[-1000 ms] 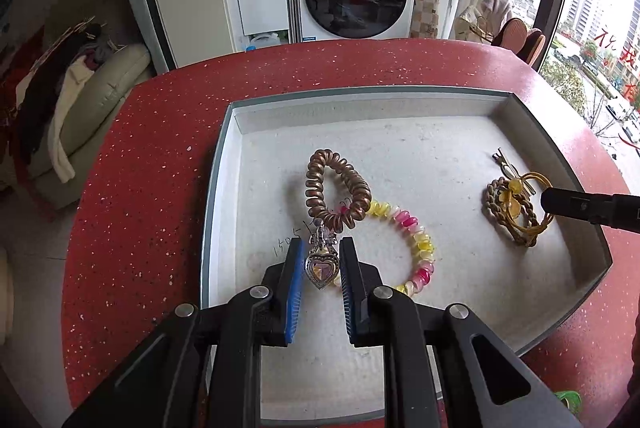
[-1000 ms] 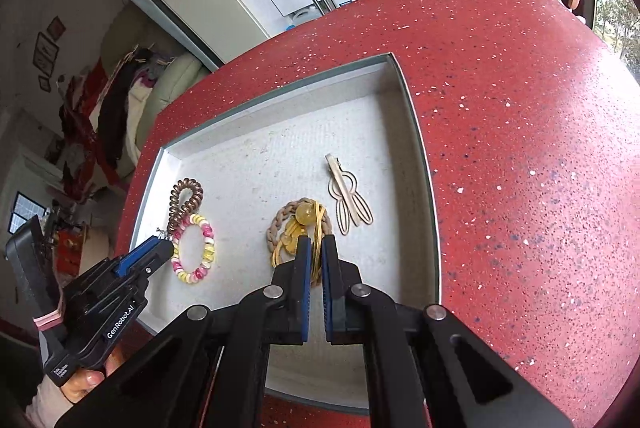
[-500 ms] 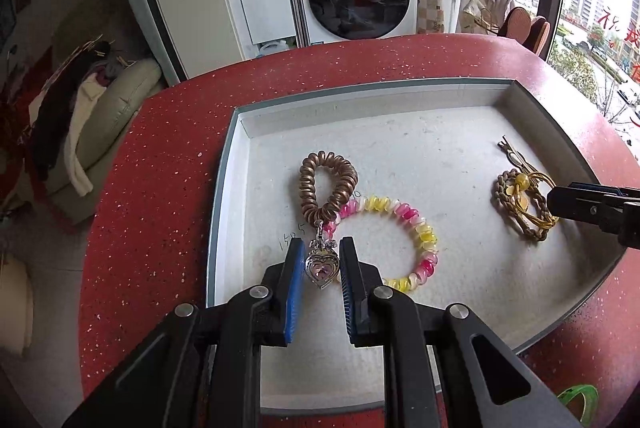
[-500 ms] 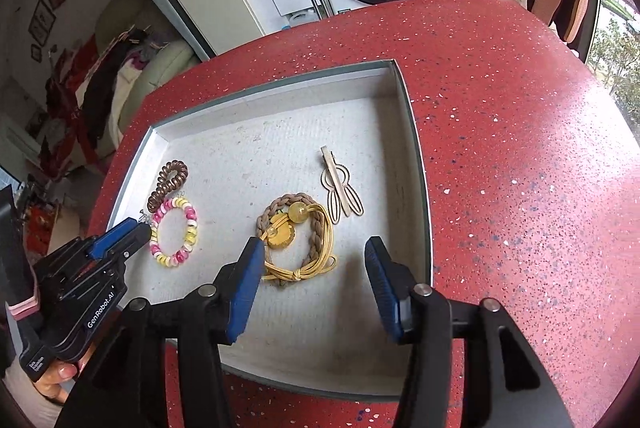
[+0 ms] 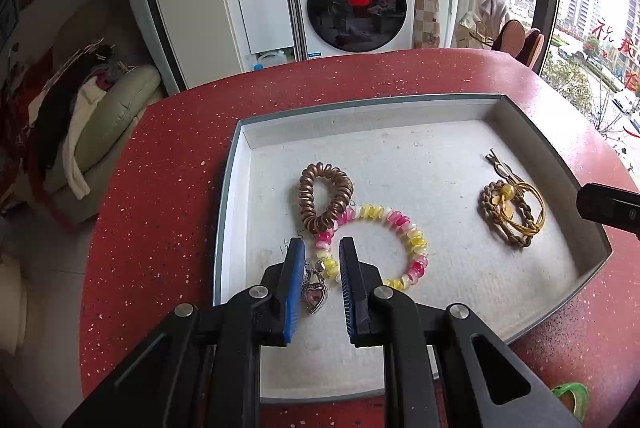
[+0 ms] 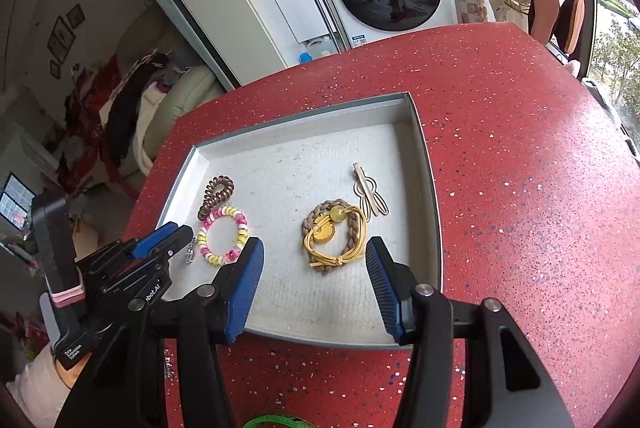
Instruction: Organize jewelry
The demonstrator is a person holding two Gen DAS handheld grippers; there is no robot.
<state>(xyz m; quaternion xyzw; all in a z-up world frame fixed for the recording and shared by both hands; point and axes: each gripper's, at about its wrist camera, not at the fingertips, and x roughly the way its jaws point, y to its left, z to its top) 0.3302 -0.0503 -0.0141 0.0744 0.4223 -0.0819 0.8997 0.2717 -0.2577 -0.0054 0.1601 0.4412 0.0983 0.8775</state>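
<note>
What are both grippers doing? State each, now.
Left gripper: jaws open, straddling the silver heart-shaped pendant, not clamped.
Right gripper: jaws wide open, empty.

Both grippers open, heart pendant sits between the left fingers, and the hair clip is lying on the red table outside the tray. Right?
Not quite. The hair clip lies inside the tray, beside the braided band, as the right wrist view shows. The rest holds: left gripper open around the heart pendant, right gripper open.

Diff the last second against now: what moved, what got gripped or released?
The right gripper opened, released the yellow cord hair tie and backed away. The left gripper opened slightly around the heart pendant, which lies loose between its fingers. The spiral hair tie, bead bracelet, hair clip and tray stayed put.
</note>
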